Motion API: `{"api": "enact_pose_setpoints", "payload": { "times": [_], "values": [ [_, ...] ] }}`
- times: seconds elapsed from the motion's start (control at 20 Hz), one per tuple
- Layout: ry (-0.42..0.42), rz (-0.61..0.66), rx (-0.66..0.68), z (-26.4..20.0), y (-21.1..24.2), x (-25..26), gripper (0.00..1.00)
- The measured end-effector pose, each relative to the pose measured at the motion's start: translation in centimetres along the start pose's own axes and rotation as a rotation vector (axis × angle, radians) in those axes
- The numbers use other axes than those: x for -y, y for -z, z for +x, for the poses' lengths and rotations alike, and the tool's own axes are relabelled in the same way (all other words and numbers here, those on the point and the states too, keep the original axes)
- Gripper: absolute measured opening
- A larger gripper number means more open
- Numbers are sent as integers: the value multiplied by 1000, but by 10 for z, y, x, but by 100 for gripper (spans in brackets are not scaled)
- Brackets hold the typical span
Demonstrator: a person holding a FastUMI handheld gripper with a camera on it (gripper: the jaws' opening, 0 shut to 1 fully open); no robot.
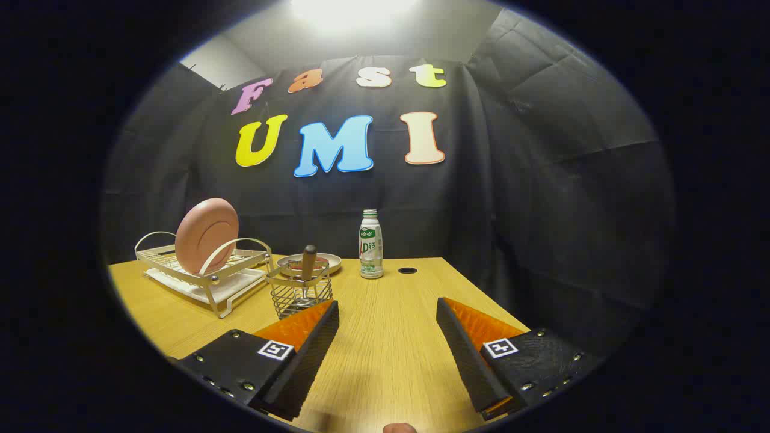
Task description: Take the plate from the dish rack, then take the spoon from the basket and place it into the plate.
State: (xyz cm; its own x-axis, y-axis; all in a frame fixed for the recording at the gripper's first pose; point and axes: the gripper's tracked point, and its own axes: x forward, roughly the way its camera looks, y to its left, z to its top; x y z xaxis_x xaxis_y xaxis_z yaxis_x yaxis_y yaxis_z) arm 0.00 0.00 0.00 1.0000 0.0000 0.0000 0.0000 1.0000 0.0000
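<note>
In the gripper view, the bottle (371,243) carries a green-and-white label too small to make out. The spoon (308,264) shows just its handle above the wire basket (299,293); its bowl is hidden. The gripper (388,316) stands wide apart over bare table (385,355), holding nothing. The plate (206,235) stands upright in the dish rack (204,273), beyond the left finger.

Pink plate (206,235) with ringed underside, in a cream wire rack (204,273) over a white tray. Silver wire basket (299,293), brown-handled spoon (308,262). White bottle (370,244), green cap and label. Light wood-grain table (385,337).
</note>
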Motion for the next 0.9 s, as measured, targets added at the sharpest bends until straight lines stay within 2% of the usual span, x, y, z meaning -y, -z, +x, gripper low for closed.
{"api": "enact_pose_setpoints", "payload": {
  "times": [0.3, 0.5, 0.7, 0.9],
  "values": [
    [21, 57, -27, 57, 0, 10, 99],
    [36, 47, -10, 77, -22, 21, 99],
    [91, 33, 25, 57, -66, 35, 99],
    [110, 31, 58, 20, -133, 15, 99]
  ]
}}
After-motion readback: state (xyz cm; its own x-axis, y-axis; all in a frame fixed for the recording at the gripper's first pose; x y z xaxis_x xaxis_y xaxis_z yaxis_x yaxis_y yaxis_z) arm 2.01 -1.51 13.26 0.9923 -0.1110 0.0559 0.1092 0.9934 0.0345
